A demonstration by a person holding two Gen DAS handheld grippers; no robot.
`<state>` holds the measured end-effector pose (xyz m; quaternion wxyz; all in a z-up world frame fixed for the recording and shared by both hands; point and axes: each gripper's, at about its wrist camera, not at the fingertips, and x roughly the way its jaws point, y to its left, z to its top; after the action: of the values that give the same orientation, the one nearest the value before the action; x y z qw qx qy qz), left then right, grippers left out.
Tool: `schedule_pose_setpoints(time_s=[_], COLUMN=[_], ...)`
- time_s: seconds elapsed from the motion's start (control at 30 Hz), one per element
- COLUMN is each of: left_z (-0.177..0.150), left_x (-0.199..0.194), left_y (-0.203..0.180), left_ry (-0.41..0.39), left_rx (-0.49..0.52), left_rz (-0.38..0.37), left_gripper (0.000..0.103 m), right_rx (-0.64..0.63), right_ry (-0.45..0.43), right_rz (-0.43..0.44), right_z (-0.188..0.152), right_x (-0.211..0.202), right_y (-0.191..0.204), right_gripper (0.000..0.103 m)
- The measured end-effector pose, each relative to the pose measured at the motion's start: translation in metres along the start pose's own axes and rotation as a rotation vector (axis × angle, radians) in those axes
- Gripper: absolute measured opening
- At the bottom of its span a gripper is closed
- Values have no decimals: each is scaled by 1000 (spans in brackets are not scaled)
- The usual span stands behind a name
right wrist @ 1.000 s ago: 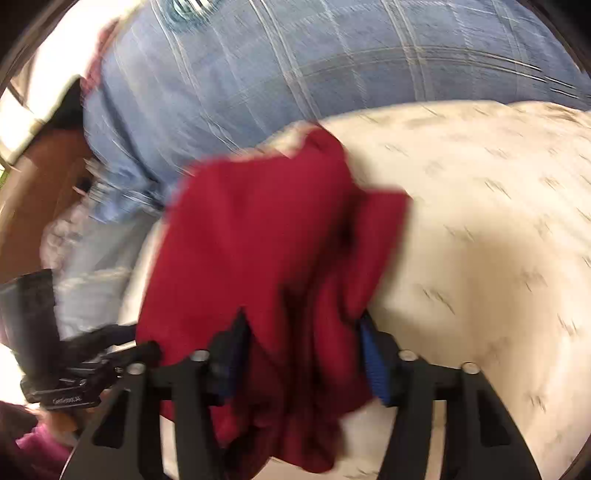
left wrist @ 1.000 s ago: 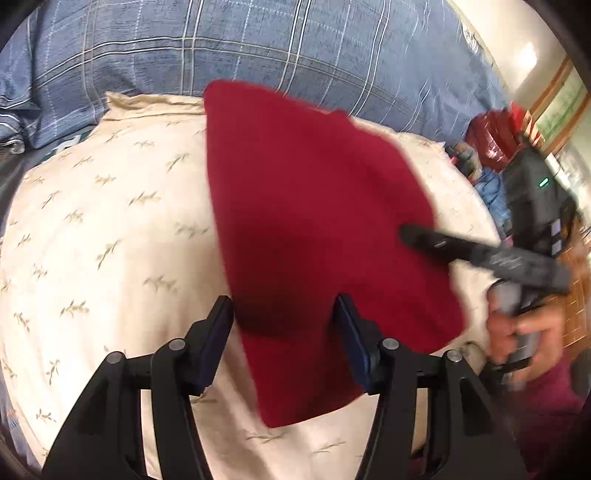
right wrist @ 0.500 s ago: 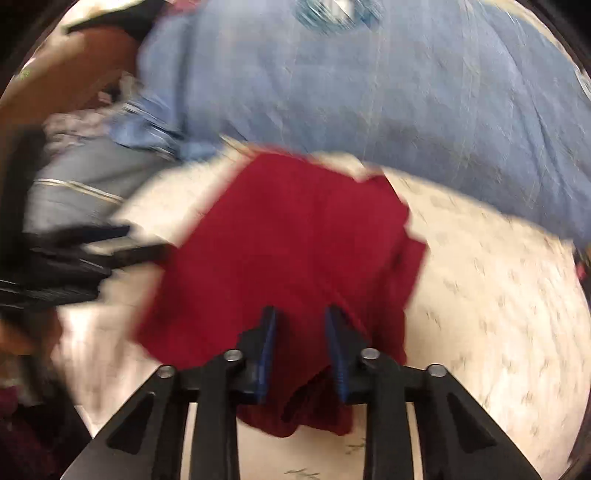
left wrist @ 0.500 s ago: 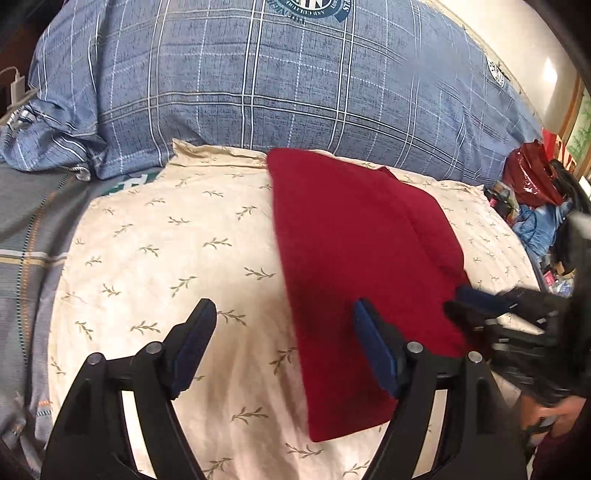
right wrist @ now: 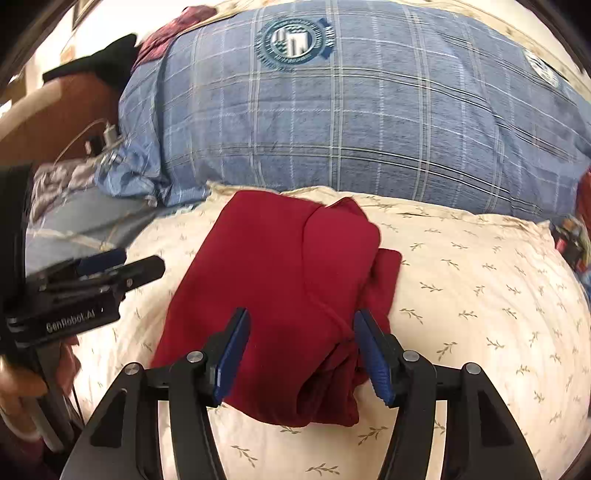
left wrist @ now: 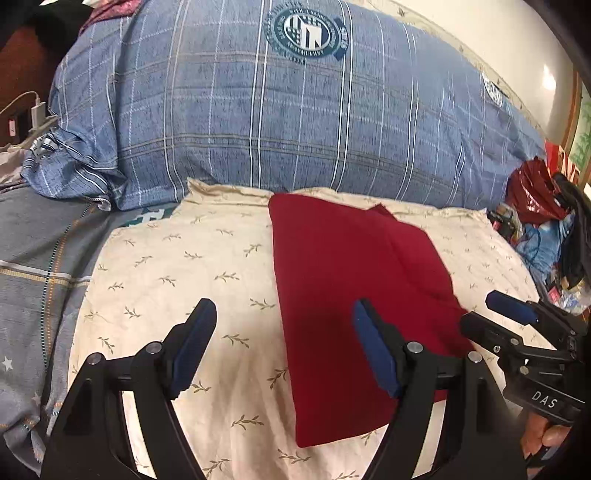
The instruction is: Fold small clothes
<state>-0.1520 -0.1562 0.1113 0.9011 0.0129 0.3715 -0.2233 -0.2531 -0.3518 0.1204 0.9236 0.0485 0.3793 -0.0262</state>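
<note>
- Red cloth, just one, lies folded on a cream pillow with small leaf prints. It is a long flat shape, with bunched folds along its right side and at its near end.
- One left gripper is closest in the left wrist view. Its two blue pads are spread wide apart and hold nothing. One pad is over the bare pillow. The other pad is over the red cloth.
- One right gripper is closest in the right wrist view. Its jaws are wide open too, and nothing is pinched between them. The near end of the red cloth shows in the gap between the pads.
- Each view also shows the other gripper at its edge. The right gripper is at the right side of the left view, just beside the cloth's edge. The left gripper is at the left side of the right view, near the cloth.
- Behind the cream pillow is one big blue checked pillow with a round badge on it.
- Only the left view shows a red bag far off on the right.
- A white charger sits far left in the right view.
</note>
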Motion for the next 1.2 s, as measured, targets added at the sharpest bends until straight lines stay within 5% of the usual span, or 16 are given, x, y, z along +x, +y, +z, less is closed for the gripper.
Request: schedule_pose_setpoints(time_s=[0.6, 1.2], left_z=[2, -2], left_x=[-20, -10], left_y=[-4, -6], left_ry=[-58, -46], left_rx=[11, 31], left_rz=[19, 39], left_gripper=[76, 76], right_rx=[84, 73], right_ry=[-7, 30], right_rz=[-58, -49], right_z=[9, 2], right_x=[-1, 13], right_y=[-3, 0], right_gripper=[79, 80])
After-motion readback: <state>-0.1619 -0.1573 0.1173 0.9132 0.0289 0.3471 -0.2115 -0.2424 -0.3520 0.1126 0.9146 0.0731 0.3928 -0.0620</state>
